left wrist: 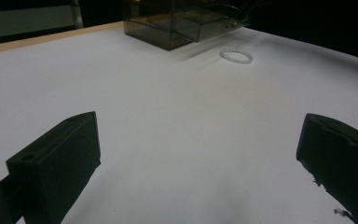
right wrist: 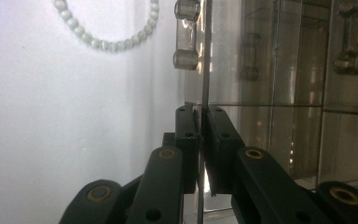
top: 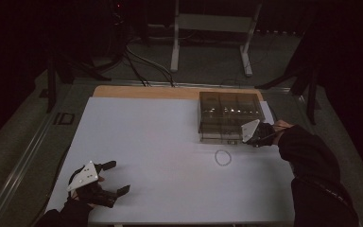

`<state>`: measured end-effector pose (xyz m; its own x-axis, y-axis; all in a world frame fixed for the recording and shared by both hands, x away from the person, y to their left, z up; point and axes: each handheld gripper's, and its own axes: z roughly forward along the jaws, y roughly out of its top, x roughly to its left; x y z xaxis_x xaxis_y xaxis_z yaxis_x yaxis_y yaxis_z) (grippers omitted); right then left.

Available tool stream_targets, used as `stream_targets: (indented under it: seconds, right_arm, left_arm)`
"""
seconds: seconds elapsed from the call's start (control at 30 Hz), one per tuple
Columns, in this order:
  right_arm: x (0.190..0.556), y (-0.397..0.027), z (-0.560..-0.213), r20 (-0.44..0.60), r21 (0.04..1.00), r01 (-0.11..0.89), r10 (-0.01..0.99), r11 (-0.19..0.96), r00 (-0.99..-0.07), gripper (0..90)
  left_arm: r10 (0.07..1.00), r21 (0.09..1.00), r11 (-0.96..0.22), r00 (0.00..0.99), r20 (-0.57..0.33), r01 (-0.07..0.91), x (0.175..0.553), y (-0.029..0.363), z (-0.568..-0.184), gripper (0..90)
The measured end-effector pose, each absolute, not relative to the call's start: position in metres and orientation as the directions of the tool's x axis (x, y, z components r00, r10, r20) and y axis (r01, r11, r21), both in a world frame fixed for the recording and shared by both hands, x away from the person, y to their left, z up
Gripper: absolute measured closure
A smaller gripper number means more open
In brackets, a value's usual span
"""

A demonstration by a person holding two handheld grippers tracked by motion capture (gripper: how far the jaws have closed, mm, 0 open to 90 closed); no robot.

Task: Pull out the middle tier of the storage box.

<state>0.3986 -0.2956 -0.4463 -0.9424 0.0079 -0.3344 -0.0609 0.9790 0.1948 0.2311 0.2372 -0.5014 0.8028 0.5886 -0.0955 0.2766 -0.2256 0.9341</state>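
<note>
A smoked clear box (top: 227, 116) with several compartments stands at the table's far right. My right gripper (top: 250, 137) is at its near front corner. In the right gripper view this gripper (right wrist: 200, 112) is shut on the edge of a thin clear panel (right wrist: 206, 56) of the box (right wrist: 298, 93), below a clear handle (right wrist: 186, 35). A pale bead bracelet (top: 223, 157) lies flat on the table just in front of the box, with nothing touching it. My left gripper (top: 117, 177) rests at the near left, jaws wide open with nothing between them (left wrist: 198, 154).
The white table top (top: 160, 142) has a wooden strip (top: 142, 91) along its far edge. Beyond it, on the floor, are cables (top: 142, 66) and a grey stand's legs (top: 212, 23). A dark sleeve (top: 312, 161) covers the table's right near corner.
</note>
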Motion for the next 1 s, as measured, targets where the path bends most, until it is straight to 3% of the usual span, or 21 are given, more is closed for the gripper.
stream_targets:
  seconds: [0.73,1.0]
  right_arm:
    - [0.3989,-0.2973,-0.4463,-0.323,0.221,-0.035,0.039,0.975,-0.946,84.7]
    - [0.3995,-0.2984,-0.4407,-0.292,0.298,0.04,0.131,0.954,-0.947,73.8]
  left_arm:
    - [0.588,0.932,-0.233,0.803,-0.093,0.279,0.2316,0.2369,-0.5018,1.1]
    - [0.587,0.932,-0.231,0.804,-0.096,0.28,0.2318,0.2368,-0.5017,1.1]
